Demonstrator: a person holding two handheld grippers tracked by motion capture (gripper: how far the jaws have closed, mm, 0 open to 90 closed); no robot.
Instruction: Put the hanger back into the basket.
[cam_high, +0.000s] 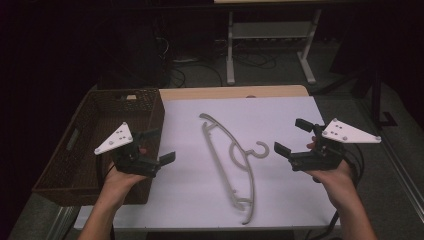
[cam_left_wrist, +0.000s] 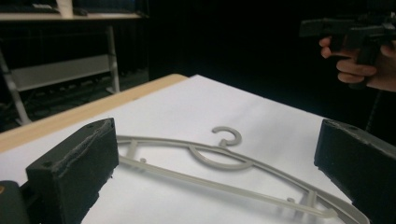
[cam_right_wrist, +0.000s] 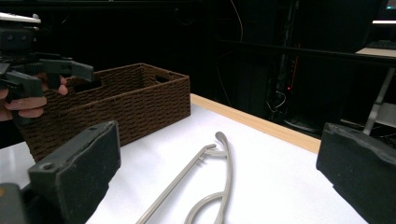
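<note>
A grey plastic hanger (cam_high: 232, 160) lies flat on the white table top (cam_high: 280, 115), its hook pointing right. The hanger (cam_left_wrist: 224, 170) runs across the left gripper view, and one end of the hanger (cam_right_wrist: 210, 177) shows in the right gripper view. My left gripper (cam_high: 160, 146) hovers open to the hanger's left, beside the basket, held in a hand. My right gripper (cam_high: 292, 137) hovers open to the hanger's right, also held in a hand. Neither gripper holds or touches anything. Each gripper faces the other across the hanger.
A dark brown woven basket (cam_high: 95, 145) stands at the table's left edge, seen again as the basket (cam_right_wrist: 126, 100) in the right gripper view. A wooden strip (cam_high: 230, 92) borders the table's far edge. Beyond it stand a white desk frame (cam_high: 270, 40) and cables on a dark floor.
</note>
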